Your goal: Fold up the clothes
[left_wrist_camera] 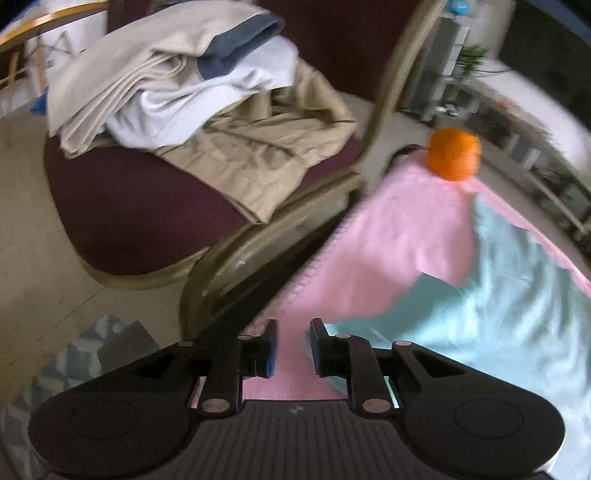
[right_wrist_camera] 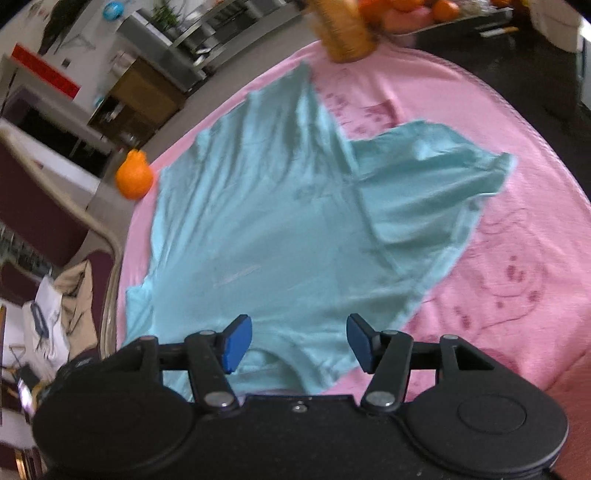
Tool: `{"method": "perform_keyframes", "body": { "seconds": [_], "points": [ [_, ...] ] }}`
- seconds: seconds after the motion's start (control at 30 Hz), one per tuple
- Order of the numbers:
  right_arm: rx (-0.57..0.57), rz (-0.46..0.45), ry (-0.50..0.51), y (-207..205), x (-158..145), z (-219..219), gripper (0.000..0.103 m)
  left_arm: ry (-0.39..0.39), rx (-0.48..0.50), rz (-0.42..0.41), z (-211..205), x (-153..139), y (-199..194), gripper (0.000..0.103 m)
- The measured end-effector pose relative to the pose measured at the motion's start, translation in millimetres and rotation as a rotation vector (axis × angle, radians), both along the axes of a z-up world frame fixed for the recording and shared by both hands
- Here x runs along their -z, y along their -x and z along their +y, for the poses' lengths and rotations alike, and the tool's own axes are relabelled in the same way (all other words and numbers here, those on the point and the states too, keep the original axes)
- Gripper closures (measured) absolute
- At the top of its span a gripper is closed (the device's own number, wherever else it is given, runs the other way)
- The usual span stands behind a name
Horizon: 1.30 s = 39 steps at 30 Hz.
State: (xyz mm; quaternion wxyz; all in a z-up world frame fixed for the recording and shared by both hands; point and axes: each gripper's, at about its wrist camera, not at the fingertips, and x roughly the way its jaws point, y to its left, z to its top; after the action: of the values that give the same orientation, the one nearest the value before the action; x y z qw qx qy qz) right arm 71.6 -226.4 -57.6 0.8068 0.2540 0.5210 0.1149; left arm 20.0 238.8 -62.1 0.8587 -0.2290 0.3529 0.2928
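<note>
A light blue T-shirt (right_wrist_camera: pixel 266 229) lies spread on a pink blanket (right_wrist_camera: pixel 498 192), one sleeve folded in over the body at the right. My right gripper (right_wrist_camera: pixel 299 339) is open and empty, just above the shirt's near edge by the collar. In the left wrist view the same shirt (left_wrist_camera: pixel 498 314) lies at the right on the pink blanket (left_wrist_camera: pixel 399 236). My left gripper (left_wrist_camera: pixel 293 347) is open with a narrow gap and empty, over the blanket's near left edge beside the shirt.
A chair with a dark red seat (left_wrist_camera: pixel 122 221) stands left of the table and holds a pile of beige and white clothes (left_wrist_camera: pixel 192 96). An orange (left_wrist_camera: pixel 453 153) sits on the blanket's far corner. A yellow jar (right_wrist_camera: pixel 343 29) and a fruit tray (right_wrist_camera: pixel 424 14) stand at the far edge.
</note>
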Motion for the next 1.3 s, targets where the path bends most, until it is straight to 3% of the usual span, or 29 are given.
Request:
{"method": "perform_keyframes", "body": {
  "seconds": [0.03, 0.13, 0.23, 0.3, 0.43, 0.53, 0.7, 0.87, 1.03, 1.17, 1.23, 1.3],
  "points": [
    [0.009, 0.007, 0.0, -1, 4, -5, 0.049, 0.004, 0.063, -0.015, -7, -1, -1, 0.087],
    [-0.001, 0.045, 0.014, -6, 25, -6, 0.067, -0.02, 0.222, -0.028, -27, 0, -7, 0.086],
    [-0.027, 0.087, 0.026, -9, 43, 1, 0.068, -0.042, 0.285, 0.014, -33, 4, -25, 0.087],
    [-0.037, 0.072, 0.019, -8, 36, 3, 0.068, -0.076, 0.316, 0.003, -25, -7, -37, 0.086],
    [-0.057, 0.04, 0.004, -6, 21, 7, 0.067, -0.114, 0.404, 0.003, 3, -25, -78, 0.069],
    [-0.066, -0.028, -0.02, -8, -5, 10, 0.064, -0.094, 0.497, 0.078, 12, -11, -109, 0.068],
    [-0.097, -0.092, -0.02, -14, -34, 20, 0.061, -0.137, 0.566, 0.154, 11, 17, -128, 0.069],
    [-0.107, -0.104, 0.014, -22, -39, 28, 0.06, -0.22, 0.629, 0.18, -1, 32, -134, 0.077],
    [-0.115, -0.081, 0.034, -24, -32, 34, 0.06, -0.277, 0.755, 0.163, -22, 35, -130, 0.076],
    [-0.117, -0.067, 0.041, -25, -27, 35, 0.06, -0.312, 0.774, 0.168, -30, 37, -128, 0.078],
    [-0.116, -0.063, 0.043, -25, -25, 35, 0.06, -0.332, 0.794, 0.165, -37, 39, -125, 0.098],
    [-0.113, -0.059, 0.044, -24, -23, 34, 0.06, -0.354, 0.803, 0.175, -44, 39, -124, 0.102]
  ]
}}
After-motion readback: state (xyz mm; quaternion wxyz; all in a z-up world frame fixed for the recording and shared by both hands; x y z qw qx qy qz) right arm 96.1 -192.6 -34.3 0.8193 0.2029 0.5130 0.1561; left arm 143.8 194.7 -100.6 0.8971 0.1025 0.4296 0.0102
